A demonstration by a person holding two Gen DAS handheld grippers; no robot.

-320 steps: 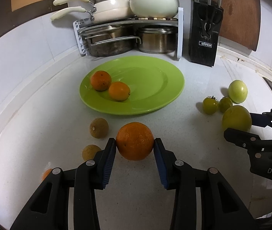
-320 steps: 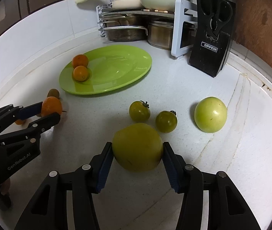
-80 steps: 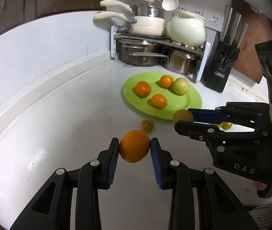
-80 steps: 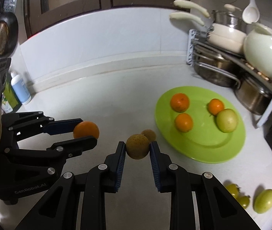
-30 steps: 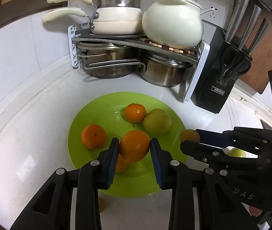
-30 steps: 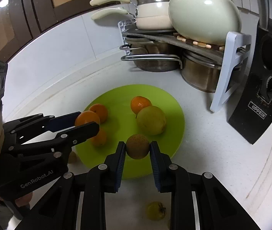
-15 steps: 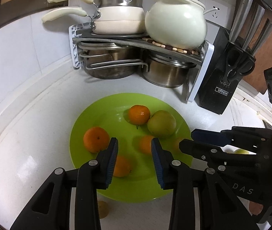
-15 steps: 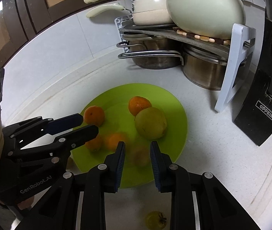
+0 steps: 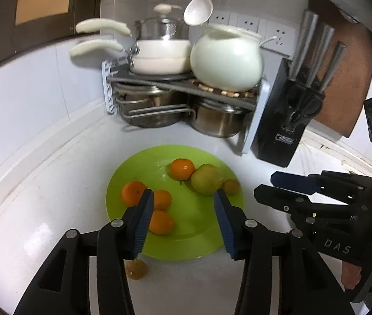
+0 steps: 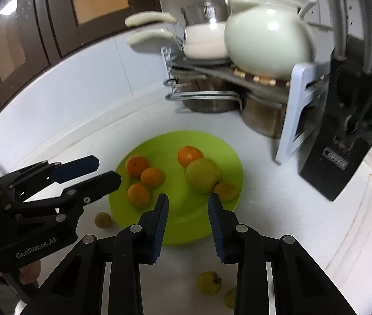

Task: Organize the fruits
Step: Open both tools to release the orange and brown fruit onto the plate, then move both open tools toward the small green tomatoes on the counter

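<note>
A green plate (image 9: 193, 225) (image 10: 159, 137) holds several oranges (image 9: 161, 221) (image 10: 138, 195), a yellow-green fruit (image 9: 206, 179) (image 10: 202, 172) and a small brown fruit (image 9: 231, 187) (image 10: 224, 191) leaning against it. Above the plate's near side, my left gripper (image 9: 183, 197) (image 10: 106, 172) has its jaws opening with nothing between them. My right gripper (image 10: 188, 202) (image 9: 277, 186) hovers over the plate's near right part, jaws also opening and empty. A second brown fruit (image 9: 135, 269) (image 10: 103, 219) lies on the counter just off the plate's near left rim.
Behind the plate stands a pot rack (image 9: 180, 89) with pans and a white pot (image 9: 226, 57). A black knife block (image 9: 288, 120) (image 10: 343, 144) stands to the right. Two small green tomatoes (image 10: 209, 282) lie on the white counter near me.
Both grippers have let go: the orange and the brown fruit now rest on the plate. Both pairs of jaws stand wider, and both grippers have drawn back and up from the plate.
</note>
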